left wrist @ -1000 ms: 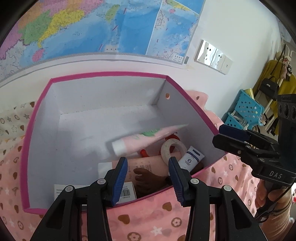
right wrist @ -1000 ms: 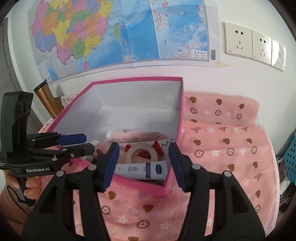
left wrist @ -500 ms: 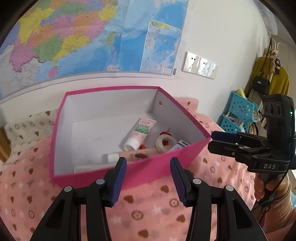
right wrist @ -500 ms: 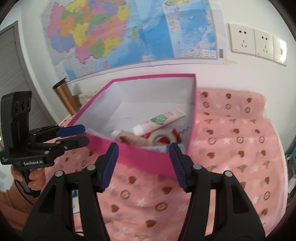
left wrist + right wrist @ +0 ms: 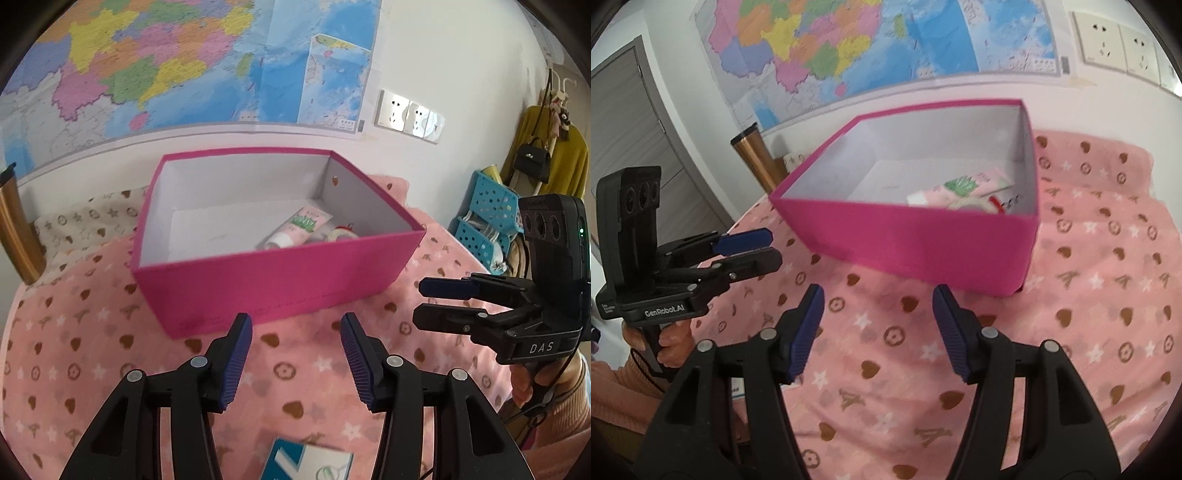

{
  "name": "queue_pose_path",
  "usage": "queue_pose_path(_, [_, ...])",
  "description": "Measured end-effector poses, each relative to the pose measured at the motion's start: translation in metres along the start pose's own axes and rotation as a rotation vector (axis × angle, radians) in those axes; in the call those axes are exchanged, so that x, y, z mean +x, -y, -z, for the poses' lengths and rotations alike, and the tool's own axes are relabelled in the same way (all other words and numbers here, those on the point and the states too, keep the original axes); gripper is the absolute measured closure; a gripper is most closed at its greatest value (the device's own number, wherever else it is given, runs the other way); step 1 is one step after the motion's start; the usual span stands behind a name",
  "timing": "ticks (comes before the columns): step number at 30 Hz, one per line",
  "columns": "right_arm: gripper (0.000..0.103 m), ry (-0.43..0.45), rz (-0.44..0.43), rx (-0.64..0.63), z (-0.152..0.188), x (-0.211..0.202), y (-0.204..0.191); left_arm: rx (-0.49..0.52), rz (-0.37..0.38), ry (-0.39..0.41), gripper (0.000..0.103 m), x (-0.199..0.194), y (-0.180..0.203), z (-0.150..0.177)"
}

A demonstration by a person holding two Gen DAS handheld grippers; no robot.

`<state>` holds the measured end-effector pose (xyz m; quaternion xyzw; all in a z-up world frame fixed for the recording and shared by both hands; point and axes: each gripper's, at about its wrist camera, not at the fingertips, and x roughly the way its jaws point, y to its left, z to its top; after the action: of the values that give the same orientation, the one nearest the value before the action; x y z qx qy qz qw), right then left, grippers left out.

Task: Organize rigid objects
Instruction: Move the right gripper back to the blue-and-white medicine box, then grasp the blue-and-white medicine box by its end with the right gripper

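A: A pink patterned cloth (image 5: pixel 92 343) is seen under the magenta box (image 5: pixel 280 280); a blue-white packet (image 5: pixel 306 459) lies at bottom centre.

B: It is nearest the left gripper (image 5: pixel 295 354), released and empty; the right gripper (image 5: pixel 879 325) is opening, empty.

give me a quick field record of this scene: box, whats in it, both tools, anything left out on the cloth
box: pink box, open top, standing on the pink patterned cloth
contents seen: pink tube with green print, tape roll beside it; the rest is hidden by the near wall
left tool: open, nothing between its pads, short of the box
right tool: jaws opening, nothing between them, short of the box
left out: blue and white packet on the cloth at the near edge
behind: map on the wall
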<state>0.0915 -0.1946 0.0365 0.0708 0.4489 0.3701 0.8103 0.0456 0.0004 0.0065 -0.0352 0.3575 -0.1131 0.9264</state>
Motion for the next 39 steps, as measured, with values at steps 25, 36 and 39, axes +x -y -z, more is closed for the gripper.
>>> queue_pose_path(25, [0.04,-0.232,-0.204,-0.085,0.04,0.075,-0.055,-0.206,0.054,-0.165,0.042,-0.058,-0.034,0.122])
queue_pose_path(36, [0.04,-0.269,-0.245,-0.097,0.049,0.088,-0.068,-0.267,0.07,-0.244,0.048,-0.067,-0.038,0.151])
queue_pose_path(39, [0.04,-0.274,-0.255,-0.1,0.05,0.091,-0.071,-0.267,0.095,-0.236,0.049,-0.066,-0.034,0.15])
